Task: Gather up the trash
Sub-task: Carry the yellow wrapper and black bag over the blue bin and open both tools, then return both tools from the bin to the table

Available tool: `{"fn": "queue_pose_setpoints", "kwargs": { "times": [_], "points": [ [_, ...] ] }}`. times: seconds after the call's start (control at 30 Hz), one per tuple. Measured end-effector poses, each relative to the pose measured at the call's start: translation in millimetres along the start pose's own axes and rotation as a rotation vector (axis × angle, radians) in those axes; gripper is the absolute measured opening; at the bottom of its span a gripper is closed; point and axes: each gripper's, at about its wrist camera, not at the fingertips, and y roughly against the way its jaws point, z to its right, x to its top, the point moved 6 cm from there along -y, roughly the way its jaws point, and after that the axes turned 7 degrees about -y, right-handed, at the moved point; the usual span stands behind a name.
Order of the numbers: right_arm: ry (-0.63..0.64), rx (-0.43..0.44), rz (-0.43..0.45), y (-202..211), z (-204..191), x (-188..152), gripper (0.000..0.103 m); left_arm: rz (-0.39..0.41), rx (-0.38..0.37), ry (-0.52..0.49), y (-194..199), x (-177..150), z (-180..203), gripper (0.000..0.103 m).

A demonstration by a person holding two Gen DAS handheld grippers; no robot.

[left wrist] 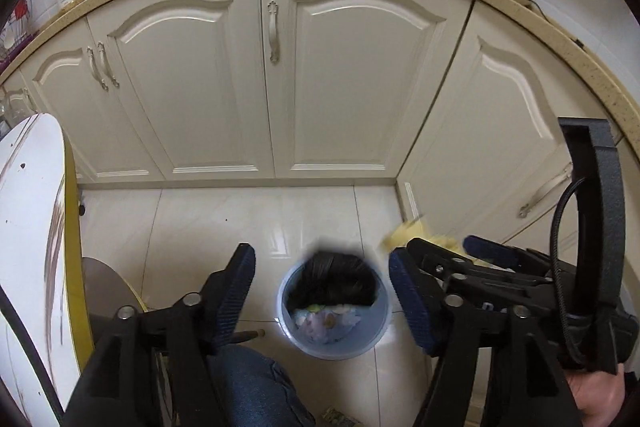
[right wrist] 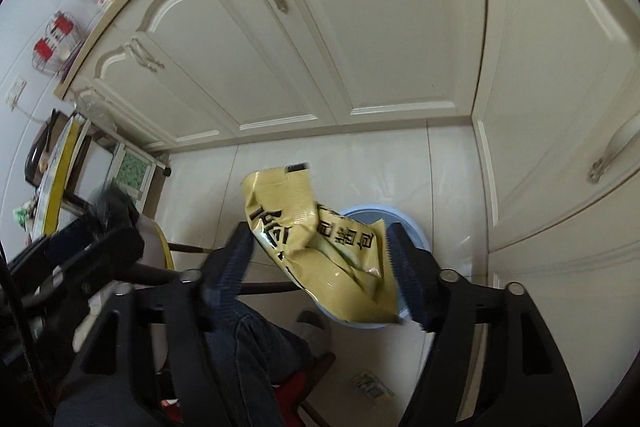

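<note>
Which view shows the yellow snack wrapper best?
The right wrist view: the yellow snack wrapper fills the centre, print legible, between the right tool's open fingers over the blue bin. The left wrist view catches only a blurred yellow scrap behind that tool.

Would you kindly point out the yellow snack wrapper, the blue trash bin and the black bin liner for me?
yellow snack wrapper (right wrist: 320,247): right wrist view, on its crumpled printed face.
blue trash bin (left wrist: 372,331): left wrist view, on its right rim wall.
black bin liner (left wrist: 332,279): left wrist view, on the bunched plastic over the bin's far side.

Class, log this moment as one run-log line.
left gripper: open, empty | right gripper: open, yellow wrapper between jaws | blue bin: below
</note>
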Motion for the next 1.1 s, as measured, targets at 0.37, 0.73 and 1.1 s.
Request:
{"fn": "queue_pose_setpoints", "kwargs": {
  "times": [0.37,0.73,1.1],
  "points": [
    [-0.058,-0.028,0.032,10,12,6,0.103,0.029,0.031,0.007,18,-8,-3,0.081],
    [-0.031,-0.021,0.129,56,-23,17,0.103,0.158,0.056,0.028,96,-18,-14,0.093],
    [0.082,0.042,0.246,115,-107,20,0.103,0.313,0.164,0.105,208,-65,-65,0.098]
  ]
}}
